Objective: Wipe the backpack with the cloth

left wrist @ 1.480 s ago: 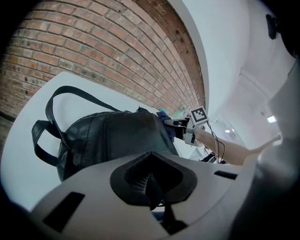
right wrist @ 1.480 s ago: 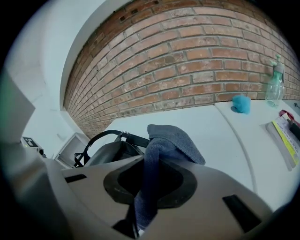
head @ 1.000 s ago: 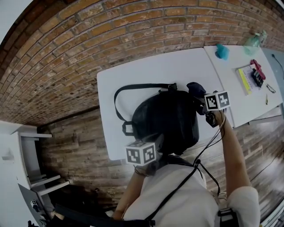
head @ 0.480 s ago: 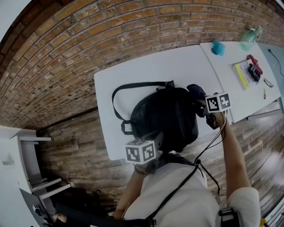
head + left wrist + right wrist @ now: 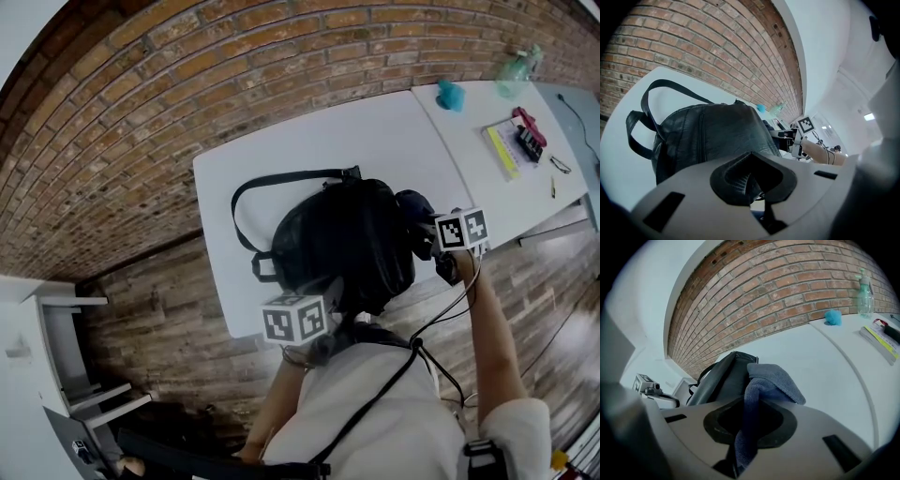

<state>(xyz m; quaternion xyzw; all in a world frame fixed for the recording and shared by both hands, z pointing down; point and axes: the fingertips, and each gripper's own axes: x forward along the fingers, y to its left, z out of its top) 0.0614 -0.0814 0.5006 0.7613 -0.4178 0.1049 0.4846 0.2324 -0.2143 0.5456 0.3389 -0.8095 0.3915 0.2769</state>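
Observation:
A black leather backpack [image 5: 342, 246] lies on the white table [image 5: 281, 159], its strap looped out to the left. My left gripper [image 5: 326, 294] is at the bag's near edge, shut on a fold of its leather [image 5: 740, 176]. At the bag's right side, my right gripper [image 5: 424, 231] is shut on a dark blue cloth [image 5: 415, 206]. The cloth [image 5: 765, 385] hangs out of the jaws and rests against the backpack [image 5: 723, 376]. In the left gripper view the backpack [image 5: 712, 136] fills the middle, with the right gripper [image 5: 794, 140] beyond it.
A second white table [image 5: 487, 112] adjoins at the right, carrying a teal object [image 5: 450, 95], a spray bottle [image 5: 515, 67], a yellow-edged notebook [image 5: 500, 150] and small items. A brick wall stands behind the tables. A white shelf unit [image 5: 47, 347] is at the left, over wooden floor.
My right gripper has slid a little toward me along the bag's right side with the cloth. The left gripper has kept its hold on the bag's near edge.

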